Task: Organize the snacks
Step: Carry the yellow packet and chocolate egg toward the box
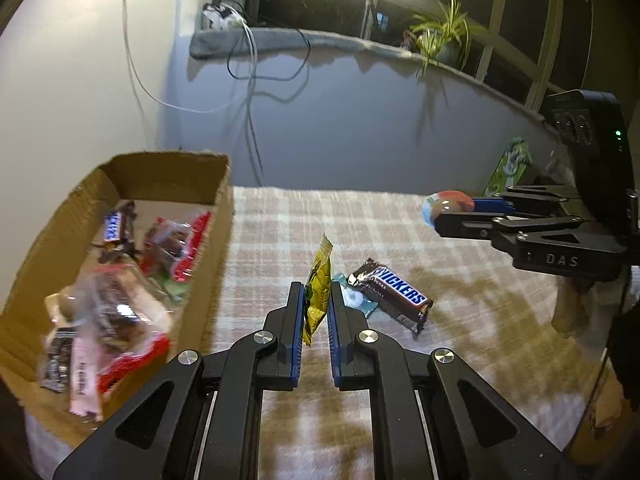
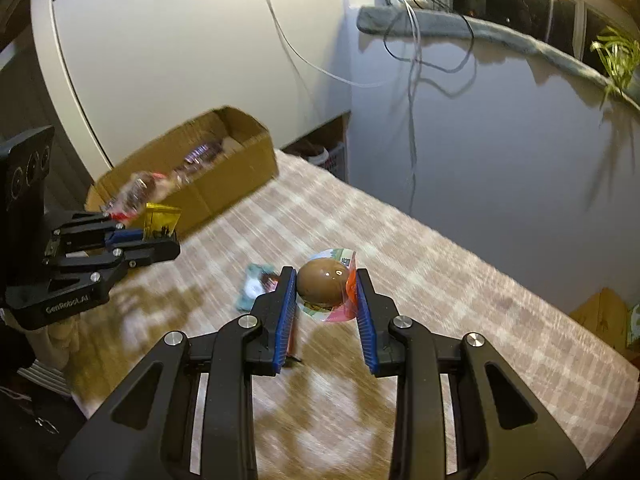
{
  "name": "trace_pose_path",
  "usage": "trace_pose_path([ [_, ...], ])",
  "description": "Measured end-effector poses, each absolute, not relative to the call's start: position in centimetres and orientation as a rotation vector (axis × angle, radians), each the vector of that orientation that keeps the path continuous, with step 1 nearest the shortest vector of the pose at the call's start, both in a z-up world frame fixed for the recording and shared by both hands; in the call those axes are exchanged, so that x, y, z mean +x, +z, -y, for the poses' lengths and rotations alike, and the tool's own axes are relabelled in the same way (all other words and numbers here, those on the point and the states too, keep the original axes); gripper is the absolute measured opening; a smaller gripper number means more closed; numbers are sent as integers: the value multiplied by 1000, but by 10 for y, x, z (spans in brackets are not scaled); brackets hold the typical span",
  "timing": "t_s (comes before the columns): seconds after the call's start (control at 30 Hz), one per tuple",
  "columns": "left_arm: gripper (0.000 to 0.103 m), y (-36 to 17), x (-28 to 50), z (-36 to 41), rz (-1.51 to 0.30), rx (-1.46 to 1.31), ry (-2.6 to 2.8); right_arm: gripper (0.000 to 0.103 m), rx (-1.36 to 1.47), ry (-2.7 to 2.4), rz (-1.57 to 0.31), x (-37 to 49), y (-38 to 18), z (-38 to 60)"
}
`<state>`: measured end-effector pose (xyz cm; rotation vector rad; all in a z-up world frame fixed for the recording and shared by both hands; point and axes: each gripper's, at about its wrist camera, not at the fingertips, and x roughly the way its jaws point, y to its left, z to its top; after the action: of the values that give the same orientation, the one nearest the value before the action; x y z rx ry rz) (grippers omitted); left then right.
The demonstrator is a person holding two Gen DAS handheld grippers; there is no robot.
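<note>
The left gripper (image 1: 316,308) is clenched on a thin yellow packet (image 1: 317,294), which stands on edge between the blue pads (image 1: 297,328) and is lifted clear of the checked tablecloth (image 1: 460,236). The right gripper (image 2: 326,294) grasps a brown egg in a clear wrapper (image 2: 323,288) — its pads press the wrapper's sides, and it too hangs above the cloth. At the table's far left corner sits an open cardboard box (image 1: 218,216) holding a heap of wrapped snacks (image 1: 116,276), a small Snickers among them. Two things lie on the cloth near the middle of the table: a Snickers bar (image 1: 394,294) and, touching its left end, a teal-wrapped sweet (image 1: 358,300) with a white round piece inside. A potted plant (image 1: 442,34) stands on the windowsill behind the table's far edge — loose cables (image 1: 252,76) dangle from the sill beside it.
</note>
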<state>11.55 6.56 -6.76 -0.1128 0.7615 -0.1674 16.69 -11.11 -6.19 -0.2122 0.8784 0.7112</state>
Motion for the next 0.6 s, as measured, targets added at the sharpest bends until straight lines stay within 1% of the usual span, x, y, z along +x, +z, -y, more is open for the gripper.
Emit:
trace_pose_path([
  [0.3, 10, -46, 98, -116, -698, -127, -76, 30, -219, 776, -819, 169, -31, 55],
  [0.6, 10, -41, 92, -173, -679, -174, 27, 30, -219, 833, -819, 183, -26, -8],
])
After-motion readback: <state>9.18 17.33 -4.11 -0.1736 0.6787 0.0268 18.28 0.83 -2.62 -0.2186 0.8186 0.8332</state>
